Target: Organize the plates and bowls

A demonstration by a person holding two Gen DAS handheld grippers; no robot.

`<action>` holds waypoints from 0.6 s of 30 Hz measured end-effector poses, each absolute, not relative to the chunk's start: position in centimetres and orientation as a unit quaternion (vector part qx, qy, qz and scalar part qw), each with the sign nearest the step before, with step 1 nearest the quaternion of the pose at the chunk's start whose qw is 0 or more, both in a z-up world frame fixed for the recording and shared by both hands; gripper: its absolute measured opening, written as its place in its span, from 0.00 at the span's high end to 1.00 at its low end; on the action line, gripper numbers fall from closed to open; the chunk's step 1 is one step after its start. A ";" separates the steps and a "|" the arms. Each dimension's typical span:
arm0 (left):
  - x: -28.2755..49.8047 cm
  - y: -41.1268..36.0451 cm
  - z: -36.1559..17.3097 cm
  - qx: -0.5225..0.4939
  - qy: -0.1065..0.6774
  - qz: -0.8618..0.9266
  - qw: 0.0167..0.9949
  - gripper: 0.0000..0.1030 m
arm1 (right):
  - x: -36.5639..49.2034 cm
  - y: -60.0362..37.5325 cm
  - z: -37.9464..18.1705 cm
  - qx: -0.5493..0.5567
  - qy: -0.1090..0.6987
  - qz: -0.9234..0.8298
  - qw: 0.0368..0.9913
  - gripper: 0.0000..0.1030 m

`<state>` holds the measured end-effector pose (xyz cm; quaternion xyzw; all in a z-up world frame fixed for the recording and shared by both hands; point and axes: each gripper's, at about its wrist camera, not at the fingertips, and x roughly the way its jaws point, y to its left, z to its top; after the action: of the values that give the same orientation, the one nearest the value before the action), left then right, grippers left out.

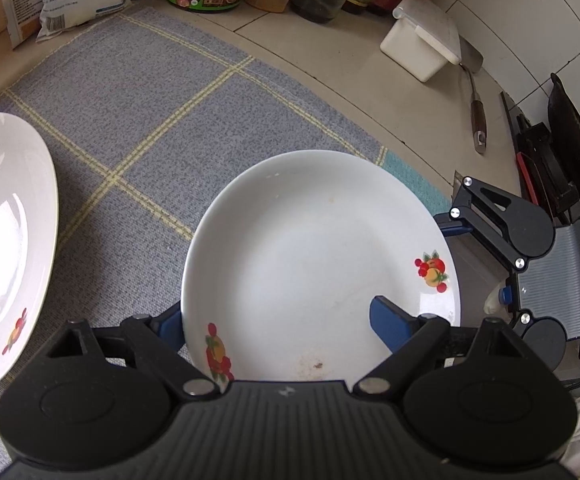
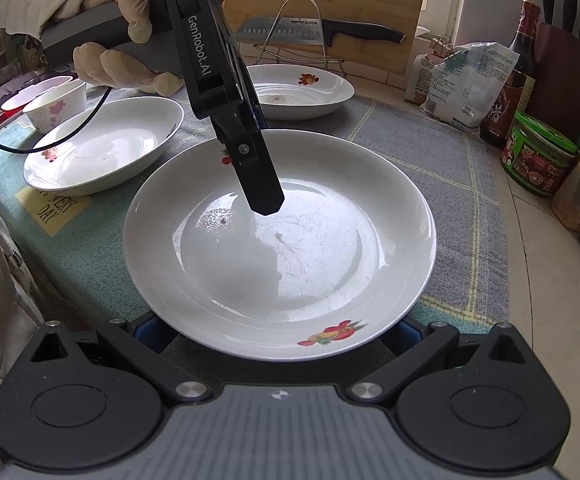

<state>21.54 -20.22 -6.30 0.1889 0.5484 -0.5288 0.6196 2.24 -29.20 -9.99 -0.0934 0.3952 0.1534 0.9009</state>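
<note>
A white deep plate (image 1: 310,248) (image 2: 290,248) with fruit prints lies on the grey checked mat (image 1: 149,120). My left gripper (image 1: 277,312) straddles one rim. Its inner finger (image 2: 259,176) reaches down onto the plate's inside wall, while the other finger sits outside under the rim, so the jaws are closed on that rim. My right gripper (image 2: 277,332) (image 1: 472,262) stands open at the opposite rim, with both blue pads tucked beneath the plate's edge. A gloved hand (image 2: 117,8) holds the left gripper's handle.
Two more white fruit-print plates (image 2: 101,148) (image 2: 302,88) rest on the mat, one also in the left wrist view (image 1: 5,240). A small flowered bowl (image 2: 55,106) stands far left. Jars, sauce bottles and bags line the wall. A white box (image 1: 422,40), spatula (image 1: 476,100) and racked knife (image 2: 318,30) lie beyond.
</note>
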 end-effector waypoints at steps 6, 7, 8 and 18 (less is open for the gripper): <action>22.2 -20.7 -5.8 0.183 0.542 -0.525 0.631 0.12 | 2.9 -29.8 -9.6 -0.100 0.394 0.157 0.900 0.00; 22.3 -20.8 -5.7 0.182 0.540 -0.524 0.633 0.12 | 3.1 -30.0 -9.6 -0.100 0.394 0.158 0.900 0.00; 22.5 -20.9 -5.7 0.182 0.539 -0.523 0.634 0.12 | 3.2 -30.1 -9.5 -0.101 0.393 0.159 0.900 0.00; 24.5 -22.9 -5.3 0.177 0.523 -0.518 0.653 0.12 | 5.2 -32.1 -9.1 -0.112 0.384 0.166 0.901 0.00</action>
<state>24.52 -22.93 -5.34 0.1767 0.5234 -0.5177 0.6533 5.15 -32.10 -9.06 -0.1122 0.3843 0.1658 0.9013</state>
